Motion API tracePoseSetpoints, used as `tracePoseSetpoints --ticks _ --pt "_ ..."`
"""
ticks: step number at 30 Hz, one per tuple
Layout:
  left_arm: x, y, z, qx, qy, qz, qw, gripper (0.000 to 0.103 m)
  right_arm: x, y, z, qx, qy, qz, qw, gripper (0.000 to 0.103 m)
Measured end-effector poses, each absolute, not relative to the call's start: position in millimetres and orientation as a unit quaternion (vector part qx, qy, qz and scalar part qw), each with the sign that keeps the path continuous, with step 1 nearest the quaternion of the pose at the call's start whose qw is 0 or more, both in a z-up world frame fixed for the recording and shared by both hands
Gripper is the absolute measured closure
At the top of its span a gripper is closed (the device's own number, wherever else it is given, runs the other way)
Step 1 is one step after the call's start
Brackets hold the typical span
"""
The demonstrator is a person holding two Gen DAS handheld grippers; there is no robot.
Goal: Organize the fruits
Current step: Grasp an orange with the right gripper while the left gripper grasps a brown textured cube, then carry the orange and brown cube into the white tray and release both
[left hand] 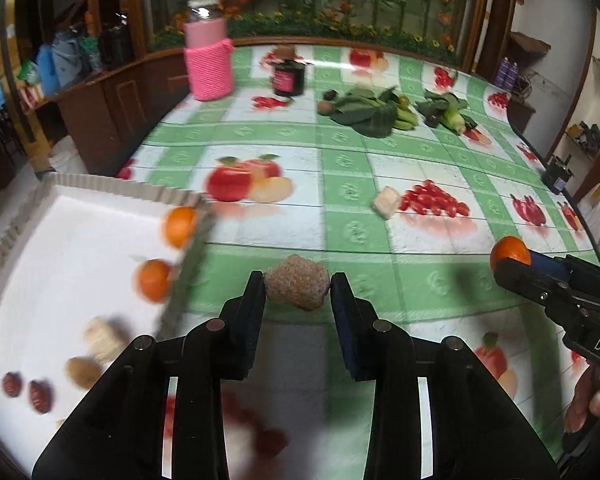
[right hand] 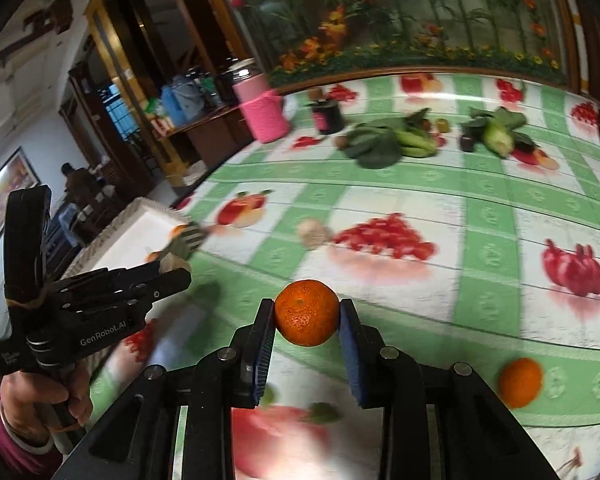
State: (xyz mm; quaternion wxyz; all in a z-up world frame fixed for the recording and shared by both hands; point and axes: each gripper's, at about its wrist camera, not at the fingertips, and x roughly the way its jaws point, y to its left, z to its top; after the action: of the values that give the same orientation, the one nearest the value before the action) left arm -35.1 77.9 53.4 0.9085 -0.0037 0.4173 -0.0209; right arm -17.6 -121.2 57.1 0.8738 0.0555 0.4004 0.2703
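Note:
My left gripper (left hand: 298, 286) is shut on a rough brown lumpy fruit (left hand: 297, 287), held above the tablecloth just right of the white tray (left hand: 80, 224). The tray holds two tangerines (left hand: 180, 226), two pale nuts (left hand: 104, 338) and two red dates (left hand: 40, 396). My right gripper (right hand: 307, 312) is shut on a tangerine (right hand: 307, 312), also seen at the right in the left wrist view (left hand: 510, 250). Another tangerine (right hand: 520, 382) lies on the table to its right. A pale lumpy fruit (left hand: 386, 202) lies mid-table.
The table carries a green-checked fruit-print cloth (left hand: 340, 184). At the back stand a pink knitted-sleeve bottle (left hand: 208, 56), a dark jar (left hand: 288, 76), leafy greens (left hand: 372, 114) and corn with greens (left hand: 448, 114). A wooden cabinet lies beyond the left edge.

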Motion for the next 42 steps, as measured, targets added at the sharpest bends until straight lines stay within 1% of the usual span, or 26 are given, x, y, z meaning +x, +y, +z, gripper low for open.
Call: tracePoseSetpoints --ticks 9,22,29,42 --pt "-73.0 141.6 76.1 -0.01 0.387 0.046 0.921 0.07 -34.0 -53.4 66.4 0.031 0.394 0.326 0.859 0.072" --pt "-99.8 223.8 93.2 -0.017 0.36 0.127 0.924 0.07 -41.9 35.8 79.2 -0.022 0.381 0.386 0.84 0.072" --pt "-96.8 247.3 86.7 -0.028 0.366 0.142 0.919 0.07 -39.6 72.7 78.8 -0.049 0.382 0.403 0.83 0.072" --pt "-81.3 264.8 77.1 -0.037 0.382 0.147 0.912 0.07 -19.6 104.4 66.0 -0.072 0.398 0.414 0.815 0.072"
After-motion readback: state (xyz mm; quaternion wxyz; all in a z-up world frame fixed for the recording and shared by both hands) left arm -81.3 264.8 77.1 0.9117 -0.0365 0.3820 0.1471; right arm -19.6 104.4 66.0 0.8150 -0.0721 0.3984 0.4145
